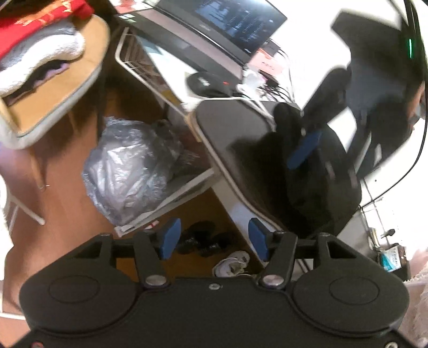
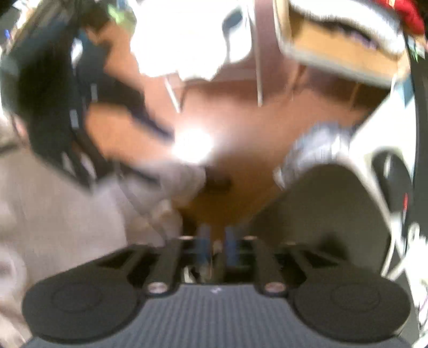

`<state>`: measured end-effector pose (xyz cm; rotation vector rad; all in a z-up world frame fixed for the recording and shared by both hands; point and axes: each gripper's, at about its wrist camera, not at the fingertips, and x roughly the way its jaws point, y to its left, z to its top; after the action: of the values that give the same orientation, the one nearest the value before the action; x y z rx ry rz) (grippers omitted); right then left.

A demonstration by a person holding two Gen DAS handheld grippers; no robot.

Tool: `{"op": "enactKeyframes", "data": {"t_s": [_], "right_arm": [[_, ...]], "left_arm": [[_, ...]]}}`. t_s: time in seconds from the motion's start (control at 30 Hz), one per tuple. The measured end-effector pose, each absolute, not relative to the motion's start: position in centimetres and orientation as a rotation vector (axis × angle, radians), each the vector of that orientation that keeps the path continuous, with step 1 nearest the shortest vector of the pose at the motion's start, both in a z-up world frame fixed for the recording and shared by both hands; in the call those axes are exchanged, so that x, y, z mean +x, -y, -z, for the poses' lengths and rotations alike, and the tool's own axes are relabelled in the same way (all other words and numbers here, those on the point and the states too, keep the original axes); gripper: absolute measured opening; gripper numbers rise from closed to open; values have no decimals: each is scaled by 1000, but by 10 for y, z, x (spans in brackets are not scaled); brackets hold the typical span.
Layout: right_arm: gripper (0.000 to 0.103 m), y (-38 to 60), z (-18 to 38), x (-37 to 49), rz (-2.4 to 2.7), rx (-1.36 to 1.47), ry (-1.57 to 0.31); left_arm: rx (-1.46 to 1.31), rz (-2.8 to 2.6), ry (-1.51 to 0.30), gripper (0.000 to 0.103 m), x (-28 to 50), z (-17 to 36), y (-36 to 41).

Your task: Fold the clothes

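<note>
My left gripper point(image 1: 212, 238) had its blue-padded jaws spread wide with nothing between them, pointed down past the rounded edge of a dark grey table point(image 1: 227, 125) toward the brown wooden floor point(image 1: 67, 192). A black garment point(image 1: 315, 182) lay bunched on that dark table, and the other gripper's blue finger point(image 1: 305, 150) showed over it. A stack of folded clothes, red on top of grey and white fleece point(image 1: 40, 48), sat on a tan wooden stool point(image 1: 80, 80) at upper left. A crumpled silver plastic bag point(image 1: 131, 171) sat under the white desk point(image 1: 174, 64), which carried an open black laptop point(image 1: 235, 24). White sneakers point(image 1: 232, 263) lay on the floor.

The right wrist view was badly blurred. My right gripper point(image 2: 216, 246) showed a narrow gap between its blue pads; I couldn't tell if anything was pinched. A pale beige fabric point(image 2: 53, 214) filled the left side.
</note>
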<state>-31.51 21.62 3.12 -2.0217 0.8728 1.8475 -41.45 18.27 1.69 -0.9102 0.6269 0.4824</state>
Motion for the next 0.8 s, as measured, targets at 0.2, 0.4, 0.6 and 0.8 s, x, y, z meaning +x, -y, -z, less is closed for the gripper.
{"op": "enactKeyframes", "data": {"t_s": [0.2,0.4,0.6,0.8], "right_arm": [[50,-168,20,-304,-1637,-2439,-641],[7,-184,21,-302,-1576,-2437,-807],[1,-200,-3,-326,-1785,-2266,-960],[13,-217,-47,-342,-1915,-2053,-795]], "left_arm": [[-907,-456,-602,57,-393,-18,-178],[-971,-499,-608,58,-408,-1,-167],[-1033,-565,-609,58,-432,9,-162],[-1021,-576,-608,58,-434,0,-160]]}}
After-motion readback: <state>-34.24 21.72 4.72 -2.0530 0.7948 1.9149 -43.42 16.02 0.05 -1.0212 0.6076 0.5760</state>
